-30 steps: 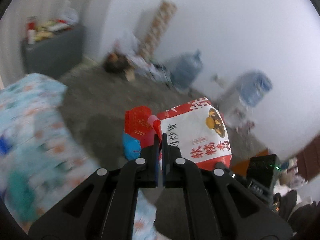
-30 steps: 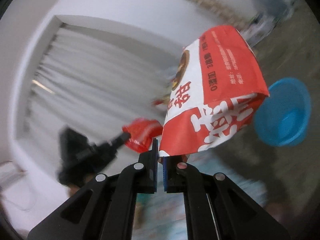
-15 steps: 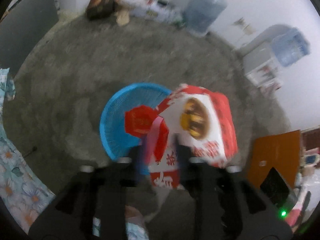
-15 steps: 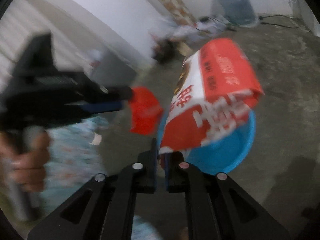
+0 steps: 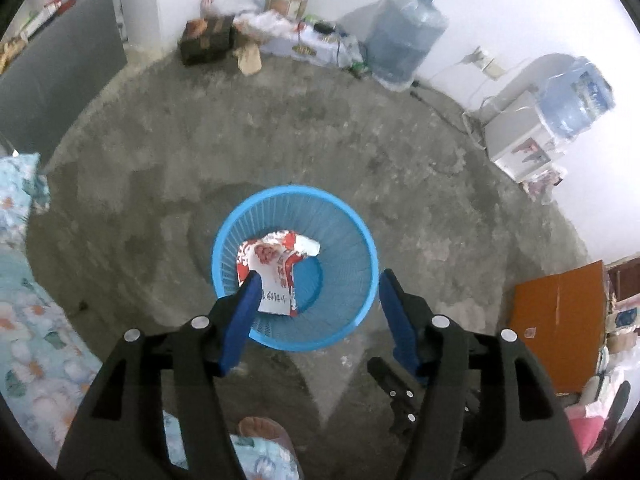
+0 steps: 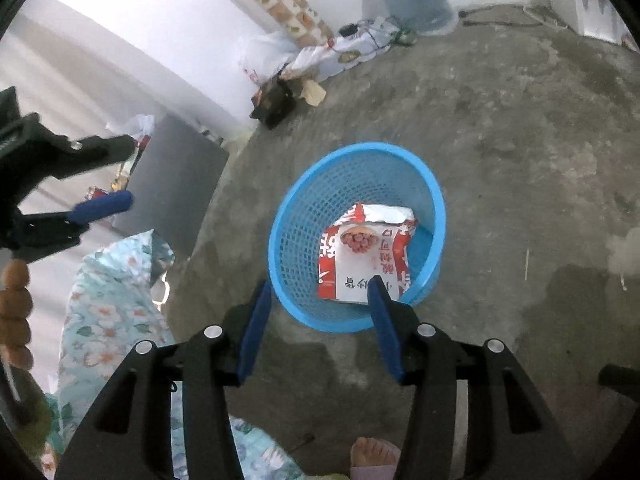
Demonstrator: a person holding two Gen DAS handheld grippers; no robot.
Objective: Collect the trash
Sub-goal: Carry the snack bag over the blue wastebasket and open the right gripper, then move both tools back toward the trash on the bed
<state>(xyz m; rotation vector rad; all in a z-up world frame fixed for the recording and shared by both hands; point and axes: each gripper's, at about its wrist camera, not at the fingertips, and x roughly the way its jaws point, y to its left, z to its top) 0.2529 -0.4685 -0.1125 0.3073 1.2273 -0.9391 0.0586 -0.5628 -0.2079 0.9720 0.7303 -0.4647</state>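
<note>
A blue mesh basket [image 5: 362, 240] [image 6: 438, 208] stands on the concrete floor below both grippers. A red and white snack bag [image 5: 276, 264] [image 6: 366, 252] lies inside it, free of any fingers. My left gripper [image 5: 319, 280] hangs over the basket with its jaws opening and nothing between them. It also shows at the left edge of the right wrist view, left gripper [image 6: 124, 174], with its blue pads apart. My right gripper [image 6: 319, 284] points down at the basket's near rim, jaws opening, nothing held. I cannot pick out the small red packet as a separate piece.
Floral bedding [image 5: 36, 320] [image 6: 112, 292] lies at the left. Water jugs [image 5: 404, 36] [image 5: 576, 92], a white dispenser [image 5: 516, 140] and clutter [image 5: 208, 40] line the far wall. An orange cardboard box [image 5: 560, 320] sits at the right. A person's foot [image 6: 374, 458] is below the basket.
Both grippers have dropped and tilted down over the blue basket. Both jaws have opened. The snack bag and the small red packet have left the fingers, and the bag lies in the basket.
</note>
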